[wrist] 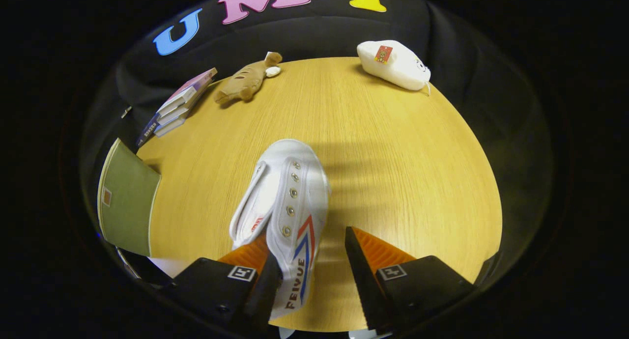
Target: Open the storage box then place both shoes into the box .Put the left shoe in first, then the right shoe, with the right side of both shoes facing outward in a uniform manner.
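Observation:
A white canvas shoe (287,201) with red and blue side stripes lies on the wooden table (393,182), toe pointing away from me. My gripper (309,240) is open at the shoe's heel end. The left finger (245,254) sits inside the shoe's opening, against the striped side wall. The right finger (368,253) stands outside that wall with a clear gap to it. An olive-green storage box (128,201) stands at the table's edge, left of the shoe; only one flat face shows, so I cannot tell whether it is open.
A stack of books (177,105) lies at the far left of the table. A brown plush toy (248,78) rests beside the books, and a white plush toy (393,64) sits at the far right. Bare tabletop stretches right of the shoe.

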